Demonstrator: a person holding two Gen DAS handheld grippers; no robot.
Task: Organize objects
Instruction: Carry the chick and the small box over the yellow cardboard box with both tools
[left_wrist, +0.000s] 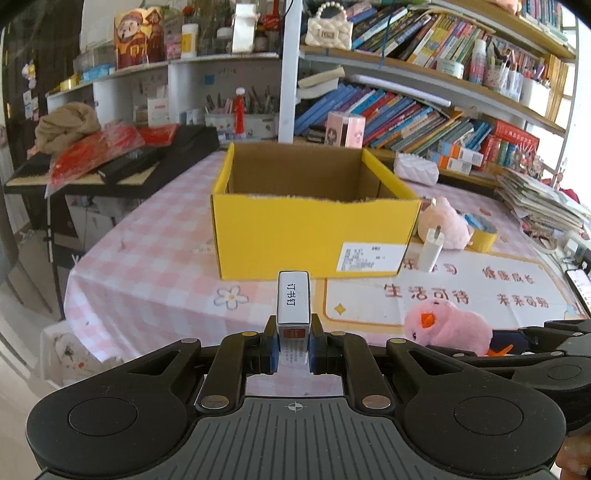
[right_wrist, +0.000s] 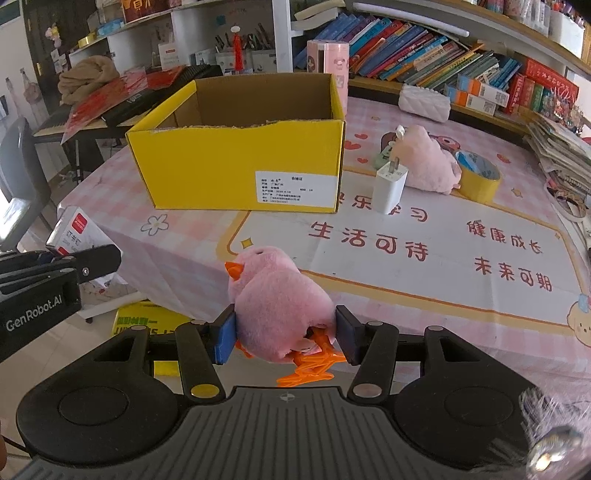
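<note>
Staple box (left_wrist: 293, 301) (left jaws pinching it) points lengthwise toward yellow carton (left_wrist: 310, 229); right jaws pinch pink chick (right_wrist: 277, 306).

Left gripper (left_wrist: 293, 345) and right gripper (right_wrist: 286, 338): black linkage arms, blue pads, brass-coloured rivets (white "GenRobot.AI" lettering).

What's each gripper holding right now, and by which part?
Left gripper clamps the small staple box by its near end. Right gripper squeezes the pink plush chick across its body.
</note>
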